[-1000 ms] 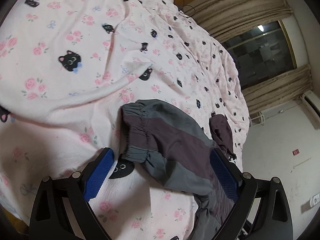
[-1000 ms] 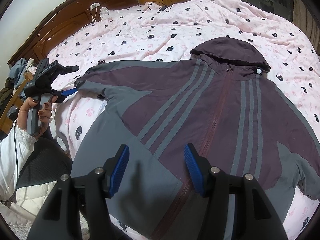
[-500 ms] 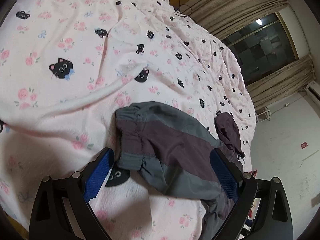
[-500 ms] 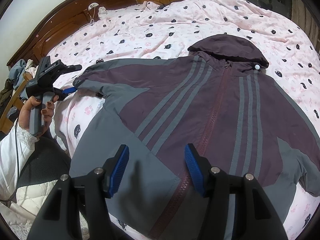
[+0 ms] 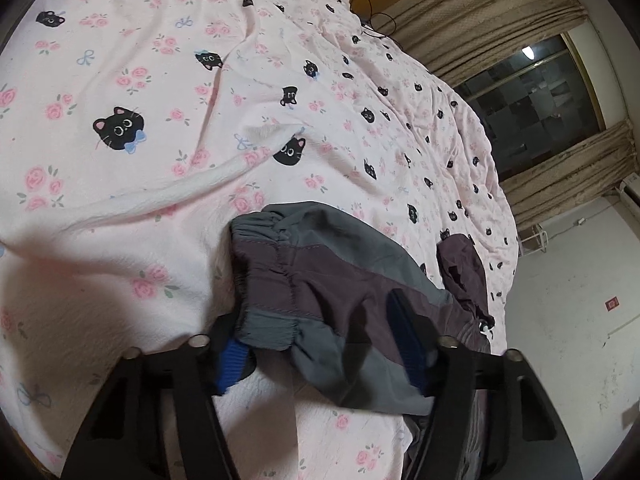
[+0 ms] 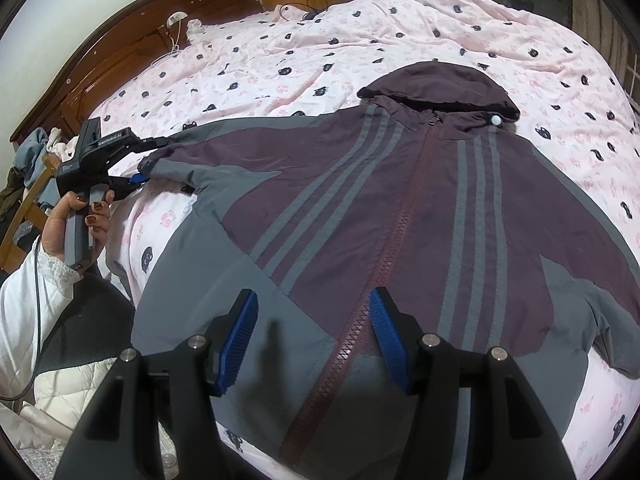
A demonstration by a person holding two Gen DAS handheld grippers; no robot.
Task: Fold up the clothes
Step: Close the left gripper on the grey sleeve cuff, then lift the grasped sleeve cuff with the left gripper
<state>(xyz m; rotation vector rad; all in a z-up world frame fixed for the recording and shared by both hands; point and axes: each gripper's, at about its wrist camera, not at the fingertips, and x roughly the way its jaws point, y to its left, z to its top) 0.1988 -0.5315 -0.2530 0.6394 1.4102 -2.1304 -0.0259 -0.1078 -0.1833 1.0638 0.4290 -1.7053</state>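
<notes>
Pink cat-print bedspread beneath jacket; left fingers closing around cuff, right fingers spread.

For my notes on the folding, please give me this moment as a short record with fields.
garment: hooded jacket, spread flat, zipped, front up
surface: bed with pink cat-print cover
left gripper: jaws closing around the sleeve cuff
right gripper: open, above the jacket's lower hem, holding nothing
hood: lying flat, toward the far side
fold: not yet begun
</notes>
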